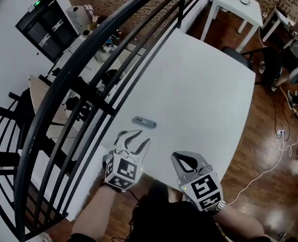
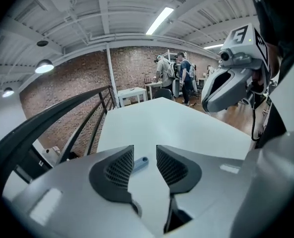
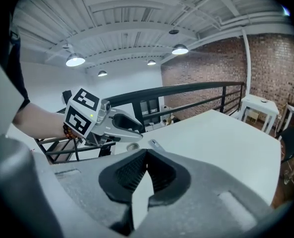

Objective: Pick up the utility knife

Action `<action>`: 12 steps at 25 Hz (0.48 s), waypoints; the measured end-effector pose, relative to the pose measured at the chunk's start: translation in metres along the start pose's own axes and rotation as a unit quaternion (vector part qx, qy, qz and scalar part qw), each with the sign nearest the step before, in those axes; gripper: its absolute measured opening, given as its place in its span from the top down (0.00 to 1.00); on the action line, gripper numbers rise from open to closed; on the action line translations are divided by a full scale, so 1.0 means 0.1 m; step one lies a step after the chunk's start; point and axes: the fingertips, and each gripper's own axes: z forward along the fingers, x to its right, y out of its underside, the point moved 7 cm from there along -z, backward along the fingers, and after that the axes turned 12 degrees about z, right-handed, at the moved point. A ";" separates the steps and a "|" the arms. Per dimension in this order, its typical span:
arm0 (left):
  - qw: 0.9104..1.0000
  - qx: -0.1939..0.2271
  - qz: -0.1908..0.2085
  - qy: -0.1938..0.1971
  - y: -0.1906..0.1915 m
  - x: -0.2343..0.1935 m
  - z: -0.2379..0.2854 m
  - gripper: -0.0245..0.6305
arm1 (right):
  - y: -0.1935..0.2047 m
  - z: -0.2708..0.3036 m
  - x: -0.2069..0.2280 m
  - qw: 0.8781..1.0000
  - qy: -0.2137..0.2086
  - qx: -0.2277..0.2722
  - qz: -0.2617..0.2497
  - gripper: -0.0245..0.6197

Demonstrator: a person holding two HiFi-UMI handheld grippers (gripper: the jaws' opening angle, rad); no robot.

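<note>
The utility knife [image 1: 145, 121] is a slim grey-blue piece lying flat on the white table [image 1: 214, 95], a little in from its left edge. My left gripper [image 1: 141, 138] stands open just short of the knife, nothing between its jaws. In the left gripper view the knife [image 2: 139, 163] shows through the gap of the left gripper [image 2: 144, 156], beyond the pads. My right gripper [image 1: 175, 156] is shut and empty, to the right of the knife and nearer me. The right gripper view shows its jaws [image 3: 147, 152] closed together, the knife [image 3: 154, 145] just past them, and the left gripper [image 3: 129, 132] beside it.
A black metal railing [image 1: 88, 84] runs along the table's left edge, with a drop to a lower floor behind it. A small white table [image 1: 237, 4] and a dark chair [image 1: 270, 64] stand past the far end. Cables lie on the wood floor [image 1: 282, 135]. People [image 2: 179, 76] stand far off.
</note>
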 end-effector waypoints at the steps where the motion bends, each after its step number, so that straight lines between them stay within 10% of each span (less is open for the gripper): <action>1: 1.000 -0.005 0.010 0.008 0.04 -0.03 0.04 0.74 | 0.00 0.04 0.00 1.000 0.003 -0.003 0.004 0.97; 12: 0.990 -0.054 0.094 0.088 0.30 -0.20 0.42 0.68 | -0.02 0.25 0.07 0.998 0.018 -0.029 0.044 0.97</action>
